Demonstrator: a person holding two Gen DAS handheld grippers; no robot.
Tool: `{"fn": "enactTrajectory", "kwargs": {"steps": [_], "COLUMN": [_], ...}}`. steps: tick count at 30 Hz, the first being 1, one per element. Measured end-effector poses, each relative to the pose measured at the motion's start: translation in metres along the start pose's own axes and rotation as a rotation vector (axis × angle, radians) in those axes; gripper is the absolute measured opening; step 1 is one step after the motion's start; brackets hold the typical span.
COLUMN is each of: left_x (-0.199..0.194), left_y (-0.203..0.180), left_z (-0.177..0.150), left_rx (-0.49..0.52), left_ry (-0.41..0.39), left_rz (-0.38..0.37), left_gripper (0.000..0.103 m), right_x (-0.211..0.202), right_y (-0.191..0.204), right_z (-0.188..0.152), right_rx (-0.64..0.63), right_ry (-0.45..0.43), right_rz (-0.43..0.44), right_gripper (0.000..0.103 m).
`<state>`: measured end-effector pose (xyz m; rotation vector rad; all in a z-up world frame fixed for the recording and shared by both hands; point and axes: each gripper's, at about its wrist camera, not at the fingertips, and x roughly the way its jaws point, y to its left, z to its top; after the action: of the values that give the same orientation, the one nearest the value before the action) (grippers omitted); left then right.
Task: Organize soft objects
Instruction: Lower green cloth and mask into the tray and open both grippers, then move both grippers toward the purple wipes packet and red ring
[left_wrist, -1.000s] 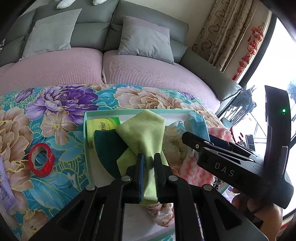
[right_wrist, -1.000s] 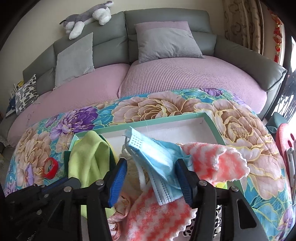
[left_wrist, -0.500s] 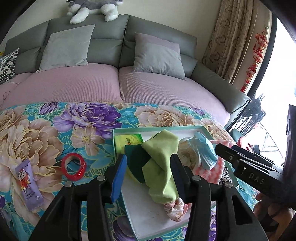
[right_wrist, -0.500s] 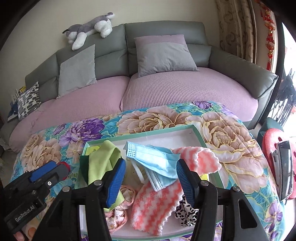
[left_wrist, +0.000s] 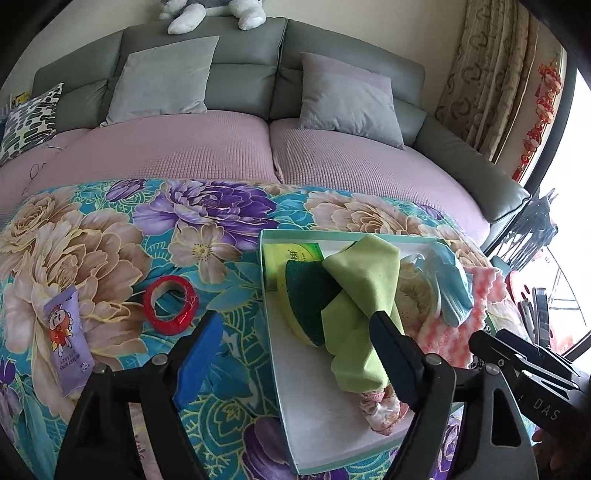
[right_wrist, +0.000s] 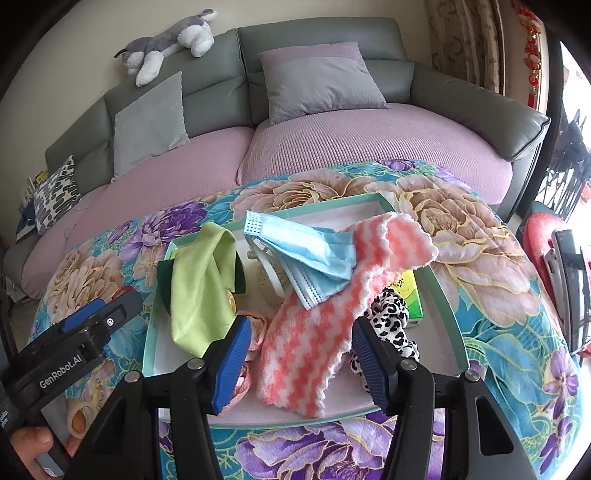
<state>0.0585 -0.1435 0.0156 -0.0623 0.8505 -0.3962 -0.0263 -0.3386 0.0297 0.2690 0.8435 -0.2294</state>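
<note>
Left gripper (left_wrist: 299, 354): jaws opening, spread wide above the near left edge of the tray (left_wrist: 314, 417), nothing pinched between the blue pads. Lime-green cloth (left_wrist: 362, 295): released, draped over a dark green scouring sponge (left_wrist: 310, 291) in the tray's left half, lower end passing behind the right-hand finger. Right gripper (right_wrist: 301, 354): jaws about half open, held above the tray's near edge, gripping nothing; pink-and-white striped towel (right_wrist: 314, 332) seen between the pads but lying slack in the tray, not pressed. Blue face mask (right_wrist: 306, 254): laid across the towel's upper part. Leopard-print fabric item (right_wrist: 391, 314): just beside the towel, partly under it. Green packet (right_wrist: 410, 295): against the tray's right wall. Pale pink floral fabric (left_wrist: 380, 410): at the tray's near edge, under the cloth. Outside the tray, on the floral tablecloth (left_wrist: 92, 240): red tape roll (left_wrist: 170, 306) and purple sachet (left_wrist: 68, 339), well apart from it. Background: sofa (right_wrist: 332, 140) with grey cushions, plush husky (right_wrist: 166, 40) on its backrest.
</note>
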Motion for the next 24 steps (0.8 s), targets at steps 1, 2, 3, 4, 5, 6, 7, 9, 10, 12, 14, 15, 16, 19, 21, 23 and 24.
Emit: {"fn": "enactTrajectory", "kwargs": {"steps": [1, 2, 3, 4, 5, 6, 7, 9, 10, 12, 14, 15, 16, 19, 21, 23, 24], "left_x": [0.000, 0.000, 0.000, 0.000, 0.000, 0.000, -0.002, -0.005, -0.007, -0.009, -0.011, -0.012, -0.012, -0.017, -0.021, -0.026, -0.029], "left_y": [0.001, 0.002, 0.003, 0.004, 0.006, 0.007, 0.008, 0.010, 0.011, 0.013, 0.015, 0.016, 0.017, 0.018, 0.017, 0.017, 0.016], "left_z": [0.000, 0.000, 0.000, 0.000, 0.000, 0.000, 0.000, 0.002, 0.002, 0.003, 0.004, 0.004, 0.004, 0.003, 0.001, 0.000, -0.001], "left_rx": [-0.001, -0.004, -0.011, -0.017, -0.025, -0.032, -0.038, -0.037, -0.036, -0.034, -0.037, -0.039, -0.039, -0.034, -0.026, -0.021, -0.019], "left_ry": [-0.003, -0.009, -0.017, -0.024, -0.032, -0.045, -0.062, -0.089, -0.100, -0.111, -0.112, -0.112, -0.113, -0.121, -0.126, -0.130, -0.132], "left_rz": [0.006, 0.013, 0.024, 0.032, 0.040, 0.048, 0.061, 0.094, 0.108, 0.124, 0.128, 0.129, 0.129, 0.133, 0.140, 0.141, 0.139], "left_gripper": [0.088, 0.090, 0.092, 0.097, 0.099, 0.100, 0.100, 0.100, 0.100, 0.100, 0.100, 0.100, 0.100, 0.100, 0.100, 0.101, 0.101], "right_x": [0.001, 0.002, 0.004, 0.004, 0.005, 0.006, 0.006, 0.007, 0.007, 0.006, 0.002, 0.000, -0.002, -0.012, -0.019, -0.026, -0.030], "right_y": [-0.001, -0.003, -0.004, -0.005, -0.006, -0.007, -0.006, -0.004, -0.002, 0.000, 0.000, -0.001, -0.002, -0.004, -0.007, -0.009, -0.011], "right_z": [0.000, 0.000, 0.000, 0.000, 0.000, 0.000, 0.000, 0.000, -0.001, 0.000, 0.000, 0.000, 0.000, -0.003, -0.010, -0.019, -0.024], "right_rx": [0.002, 0.004, 0.006, 0.007, 0.006, 0.005, 0.002, -0.018, -0.031, -0.050, -0.051, -0.049, -0.046, -0.034, -0.035, -0.034, -0.034], "right_ry": [0.002, 0.006, 0.009, 0.011, 0.014, 0.016, 0.020, 0.021, 0.019, 0.012, 0.005, 0.002, -0.002, -0.014, -0.012, -0.004, 0.002], "right_rz": [-0.004, -0.011, -0.021, -0.029, -0.033, -0.035, -0.040, -0.067, -0.088, -0.123, -0.138, -0.143, -0.150, -0.165, -0.176, -0.204, -0.218], "right_gripper": [0.061, 0.061, 0.061, 0.061, 0.061, 0.061, 0.066, 0.086, 0.099, 0.103, 0.103, 0.103, 0.103, 0.103, 0.103, 0.103, 0.103]}}
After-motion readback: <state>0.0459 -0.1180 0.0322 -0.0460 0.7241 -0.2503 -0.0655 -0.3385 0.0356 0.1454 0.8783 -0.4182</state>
